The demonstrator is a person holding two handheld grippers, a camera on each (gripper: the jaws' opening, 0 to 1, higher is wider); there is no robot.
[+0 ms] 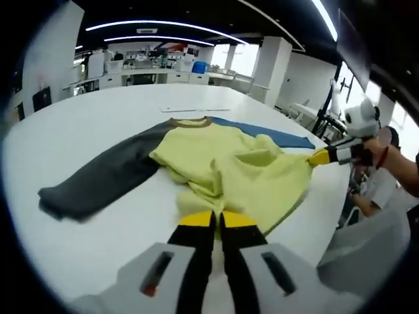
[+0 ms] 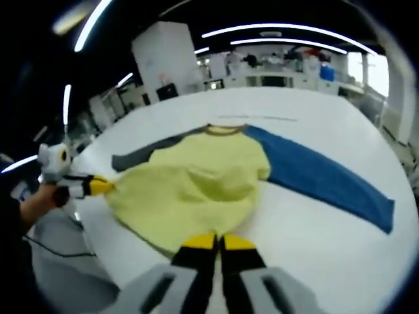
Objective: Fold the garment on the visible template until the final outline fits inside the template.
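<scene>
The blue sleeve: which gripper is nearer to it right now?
Right. The right gripper grips the yellow hem at the corner on the blue sleeve's side. The left gripper grips the opposite hem corner, on the grey sleeve's side.

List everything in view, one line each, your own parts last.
Long-sleeved garment: one, yellow body, brown collar, spread on the table.
Grey sleeve: one, stretched out flat.
Blue sleeve: one, stretched out flat.
White table: one, beneath the garment.
Paper sheet: one, white, beyond the collar.
Left gripper: yellow-tipped jaws shut on the hem.
Right gripper: yellow-tipped jaws shut on the hem.
Hand: holds the right gripper.
</scene>
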